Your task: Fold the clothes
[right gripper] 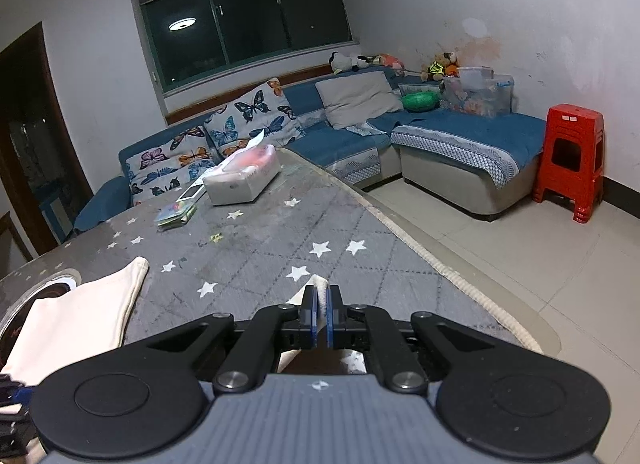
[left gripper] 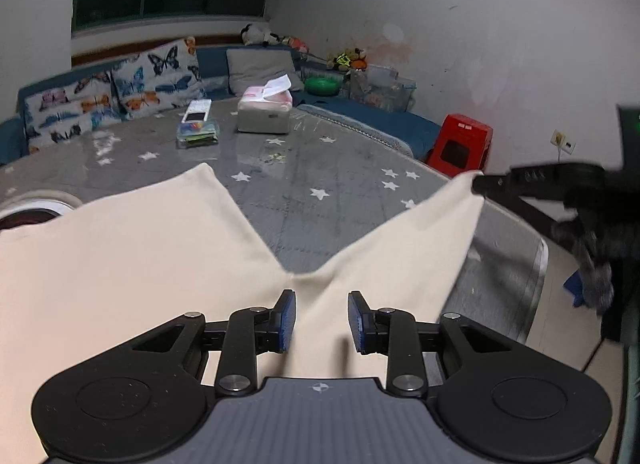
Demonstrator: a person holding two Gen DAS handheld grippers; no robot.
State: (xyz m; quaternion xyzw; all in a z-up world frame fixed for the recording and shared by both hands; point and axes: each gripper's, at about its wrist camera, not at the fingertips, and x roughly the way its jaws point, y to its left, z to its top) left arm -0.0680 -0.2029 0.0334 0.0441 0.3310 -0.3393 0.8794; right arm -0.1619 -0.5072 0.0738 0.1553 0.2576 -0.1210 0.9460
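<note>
In the left wrist view, the cream cotton garment (left gripper: 132, 260) is spread at lower left over the grey star-patterned bench (left gripper: 304, 167); the left claw (left gripper: 321, 322) is held open around a fold. In the right wrist view, at lower centre, a garment corner is pinched by the closed right claw (right gripper: 321, 318).

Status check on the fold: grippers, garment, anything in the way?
Left gripper open, cream garment between its pads, not clamped. Right gripper shut on a garment corner. Tissue box and card pack at the far end, clear of the cloth.
</note>
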